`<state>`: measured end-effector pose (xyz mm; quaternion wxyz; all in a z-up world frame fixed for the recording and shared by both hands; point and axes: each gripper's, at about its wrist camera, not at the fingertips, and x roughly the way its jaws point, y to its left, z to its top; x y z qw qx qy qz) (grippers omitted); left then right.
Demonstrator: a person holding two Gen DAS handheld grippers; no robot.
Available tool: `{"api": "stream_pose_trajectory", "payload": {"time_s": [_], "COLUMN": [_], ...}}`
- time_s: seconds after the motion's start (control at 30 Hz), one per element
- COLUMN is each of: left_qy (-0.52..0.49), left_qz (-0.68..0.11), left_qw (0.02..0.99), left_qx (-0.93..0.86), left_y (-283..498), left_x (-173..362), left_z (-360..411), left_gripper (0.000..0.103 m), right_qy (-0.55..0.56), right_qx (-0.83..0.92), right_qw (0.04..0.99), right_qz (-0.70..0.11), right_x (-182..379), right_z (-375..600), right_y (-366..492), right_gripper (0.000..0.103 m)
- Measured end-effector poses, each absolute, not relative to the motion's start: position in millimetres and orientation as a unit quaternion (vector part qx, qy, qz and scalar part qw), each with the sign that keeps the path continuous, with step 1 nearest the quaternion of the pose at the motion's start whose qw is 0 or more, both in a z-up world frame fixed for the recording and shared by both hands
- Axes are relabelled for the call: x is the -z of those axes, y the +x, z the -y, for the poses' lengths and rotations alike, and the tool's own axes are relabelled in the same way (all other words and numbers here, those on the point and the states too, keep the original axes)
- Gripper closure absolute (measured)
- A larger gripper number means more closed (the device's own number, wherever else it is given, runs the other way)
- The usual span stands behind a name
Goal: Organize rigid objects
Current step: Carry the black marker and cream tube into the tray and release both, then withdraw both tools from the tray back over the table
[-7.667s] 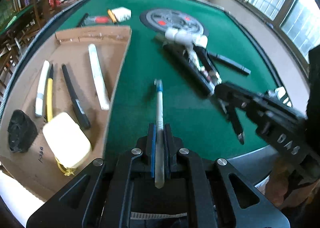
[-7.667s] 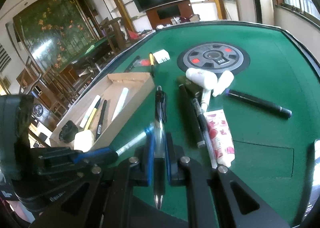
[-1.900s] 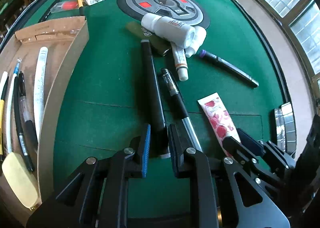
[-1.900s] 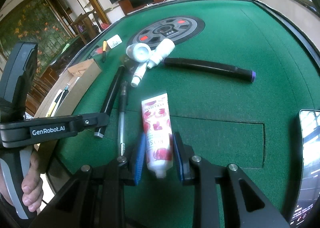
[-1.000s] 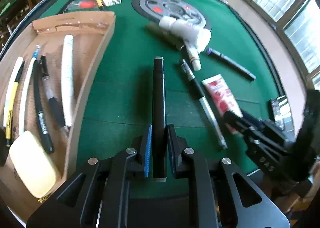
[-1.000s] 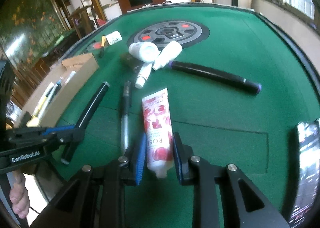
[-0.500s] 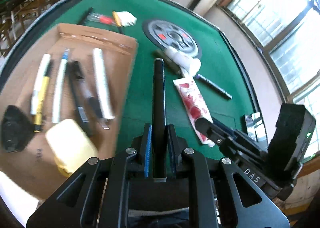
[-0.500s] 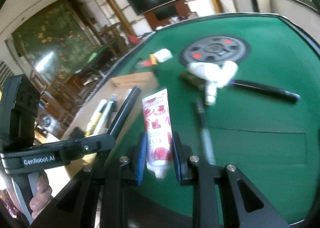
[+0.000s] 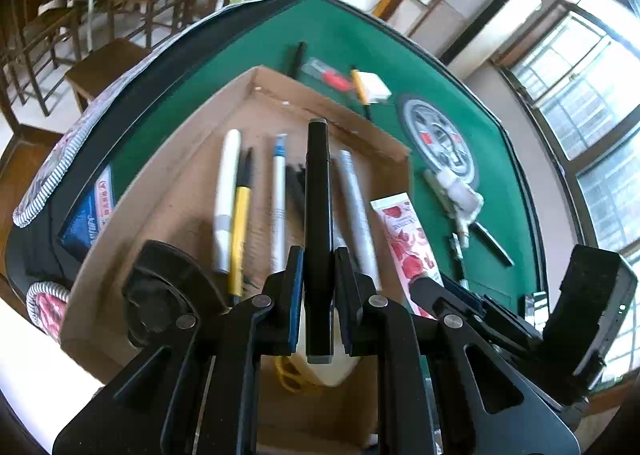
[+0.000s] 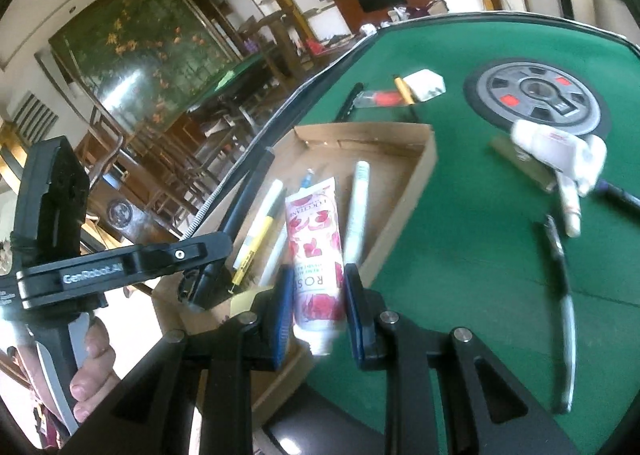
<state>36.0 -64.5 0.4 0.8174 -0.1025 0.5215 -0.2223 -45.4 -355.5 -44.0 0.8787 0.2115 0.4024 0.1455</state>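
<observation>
My left gripper [image 9: 318, 275] is shut on a long black marker [image 9: 318, 191], held in the air over the cardboard tray [image 9: 176, 191]. In the tray lie a white pen [image 9: 226, 175], a yellow pen [image 9: 240, 227], a blue-tipped pen [image 9: 279, 191] and a white stick [image 9: 356, 199]. My right gripper [image 10: 316, 295] is shut on a rose-print tube [image 10: 316, 243], cap end toward the camera, above the tray's [image 10: 416, 191] near right side. The left gripper [image 10: 208, 255] with its black marker [image 10: 244, 199] shows at the left of the right wrist view; the tube [image 9: 404, 243] shows at the right of the left wrist view.
On the green table [image 10: 460, 255] remain white bottles [image 10: 556, 151], a black and silver pen [image 10: 560, 267], a dark marker [image 10: 620, 195] and a round grey disc [image 10: 536, 95]. Behind the tray lie a white box [image 10: 426, 85] and a red-handled tool [image 10: 380, 98]. A hand [image 10: 92, 359] grips the left handle.
Both grippers have swung left from the green felt to above the cardboard tray, carrying the black marker and the rose tube. The table items now lie off to the right.
</observation>
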Motion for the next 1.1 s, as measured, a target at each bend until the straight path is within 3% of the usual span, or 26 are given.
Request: {"api": "stream_pose_trajectory", "payload": {"time_s": [0.47, 1.1], "left_qy": [-0.065, -0.038], "left_qz": [-0.558, -0.557], "left_qw": [0.803, 0.811], "left_qx": [0.200, 0.178], "left_y": [59.2, 56.7], "left_x": [33.4, 41.1], "left_z": [68.0, 73.9], "left_gripper": [0.089, 0.089], "right_qy": [0.167, 0.113], "right_qx": [-0.124, -0.106], "right_qw": [0.876, 0.879], "right_qz": [-0.435, -0.451], "right_x": [52.8, 59.1], "right_z": [331.1, 305.9], "right_y": [-13.6, -10.2], "right_gripper": [0.079, 0.075]}}
